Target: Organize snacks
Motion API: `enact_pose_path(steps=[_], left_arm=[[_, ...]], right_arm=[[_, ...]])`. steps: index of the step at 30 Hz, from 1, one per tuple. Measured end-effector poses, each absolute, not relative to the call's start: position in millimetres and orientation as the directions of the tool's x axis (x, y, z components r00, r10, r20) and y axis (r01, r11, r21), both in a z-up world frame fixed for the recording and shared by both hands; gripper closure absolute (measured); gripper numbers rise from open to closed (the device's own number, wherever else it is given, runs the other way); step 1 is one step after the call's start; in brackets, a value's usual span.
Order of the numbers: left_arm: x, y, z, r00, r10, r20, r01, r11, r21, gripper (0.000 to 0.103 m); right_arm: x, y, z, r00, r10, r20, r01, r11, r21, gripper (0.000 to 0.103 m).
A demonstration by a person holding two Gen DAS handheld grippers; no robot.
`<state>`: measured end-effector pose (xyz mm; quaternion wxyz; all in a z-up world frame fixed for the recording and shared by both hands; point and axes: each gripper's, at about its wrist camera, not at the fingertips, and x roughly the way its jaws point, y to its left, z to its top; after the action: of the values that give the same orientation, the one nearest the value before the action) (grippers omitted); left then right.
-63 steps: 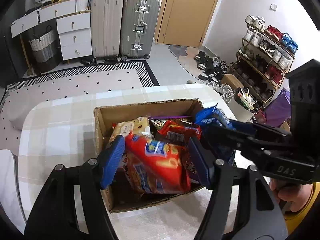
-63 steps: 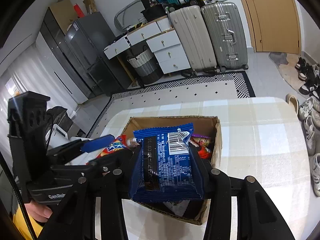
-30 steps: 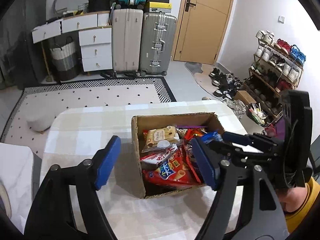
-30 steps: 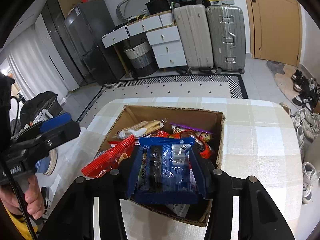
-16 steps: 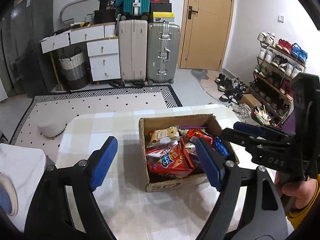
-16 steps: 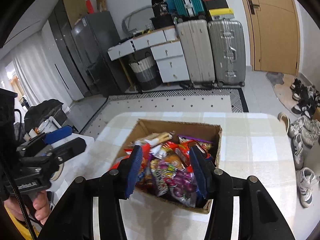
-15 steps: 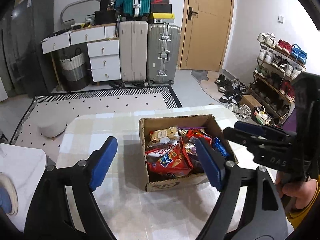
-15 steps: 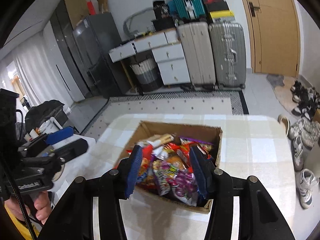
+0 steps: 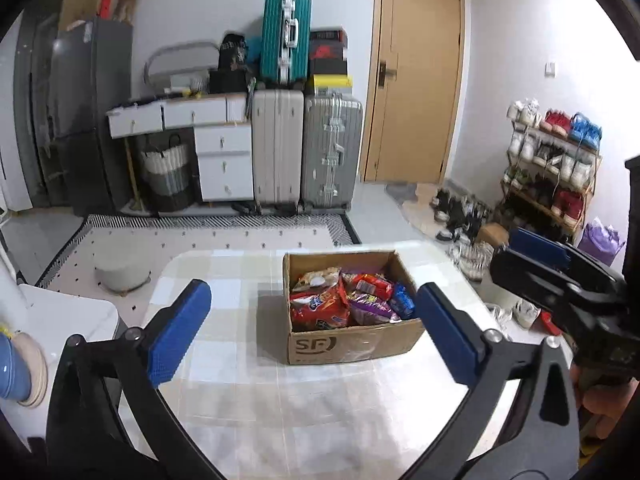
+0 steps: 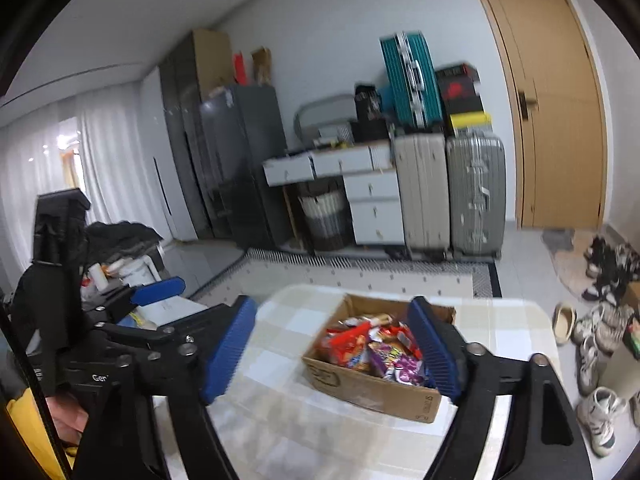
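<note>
A brown cardboard box printed with "SF" on its near wall sits on a table covered in a pale checked cloth, toward the far right part of the top. It is open and packed with snack packets: a large red crisp bag lies at the front left, a purple packet beside it, a small blue packet against the right wall, and a pale wrapper at the back left (its print is too small to read). In the right wrist view the same box appears slightly blurred, so the smaller wrappers cannot be told apart there.

The left gripper hangs above the near part of the table with its blue-padded fingers spread wide and nothing between them. The right gripper is likewise wide apart and empty, raised above the table with the box seen between its fingers.

Behind the table stand two silver suitcases, a teal suitcase on top, white drawers and a wooden door.
</note>
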<state>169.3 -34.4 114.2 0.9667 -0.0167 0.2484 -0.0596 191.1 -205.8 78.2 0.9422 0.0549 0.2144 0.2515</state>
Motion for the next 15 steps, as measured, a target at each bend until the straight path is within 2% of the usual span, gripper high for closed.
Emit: enact_pose_path(steps=[6,9,15], left_arm=[[93,-27,124,0.914,-0.092,-0.396,0.076,0.996,-0.056,0.000],[64,-21,115,0.926,-0.061,-0.374,0.043,0.998,-0.055,0.000],[27,-4,73,0.932,-0.020,-0.362,-0.005,0.998,-0.066,0.000]], right_arm=[[110,-210,92,0.833,0.496,-0.247,-0.467,0.868,0.168,0.001],[78,-211,84,0.851,0.483,-0.205,-0.463,0.875,0.141,0.001],[46,-215,41,0.870,0.453,-0.195,-0.438,0.891,0.118,0.001]])
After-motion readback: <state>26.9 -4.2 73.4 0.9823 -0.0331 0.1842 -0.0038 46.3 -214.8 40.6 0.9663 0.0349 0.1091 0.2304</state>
